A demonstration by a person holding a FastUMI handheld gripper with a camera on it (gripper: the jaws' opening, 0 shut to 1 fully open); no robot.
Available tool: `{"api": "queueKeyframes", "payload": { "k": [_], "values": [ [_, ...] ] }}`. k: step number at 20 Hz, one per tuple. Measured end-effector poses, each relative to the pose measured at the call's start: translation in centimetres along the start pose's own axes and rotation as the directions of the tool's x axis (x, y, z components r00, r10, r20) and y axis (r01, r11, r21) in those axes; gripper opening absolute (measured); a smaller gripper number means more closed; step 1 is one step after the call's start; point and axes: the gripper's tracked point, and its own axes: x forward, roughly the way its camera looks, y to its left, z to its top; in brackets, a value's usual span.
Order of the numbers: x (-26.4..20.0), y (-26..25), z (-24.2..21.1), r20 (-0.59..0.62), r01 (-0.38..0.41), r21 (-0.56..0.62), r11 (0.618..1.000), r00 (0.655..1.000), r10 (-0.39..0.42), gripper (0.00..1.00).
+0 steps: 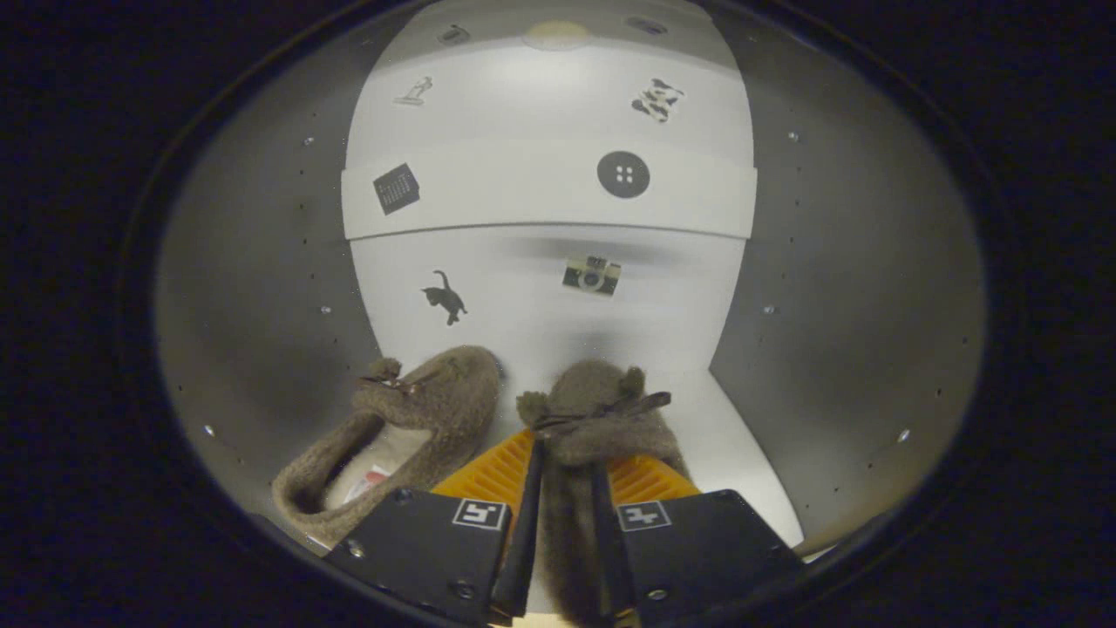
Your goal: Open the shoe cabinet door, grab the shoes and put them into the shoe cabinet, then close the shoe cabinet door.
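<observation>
Gripper (567,488) was clamped on a brown fuzzy shoe (593,419), inside the shoe cabinet (828,288). Second shoe (410,419) lay just beside it, toe toward the back wall.

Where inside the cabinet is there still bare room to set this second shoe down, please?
The claw is shut on the second shoe. Bare floor lies between it and the right wall. It is crowded to the left, where the first shoe lies against the left wall.
</observation>
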Motion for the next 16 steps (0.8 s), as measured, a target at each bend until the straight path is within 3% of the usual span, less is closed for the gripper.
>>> {"api": "queueKeyframes", "payload": {
  "k": [4, 7, 11, 16],
  "values": [
    [-2.3, -1.0, -0.2, 0.011, 0.052, -0.083, 0.995, 0.999, -0.051, 0.49],
    [-5.3, -1.2, -0.3, 0.063, 0.065, -0.117, 0.991, 0.996, -0.058, 0.51],
    [-11.3, -0.9, 0.0, 0.204, 0.101, -0.208, 0.973, 0.977, -0.058, 0.72],
    [-22.1, 1.7, -2.1, 0.349, 0.038, -0.219, 0.975, 0.936, 0.042, 0.93]
  ]
}}
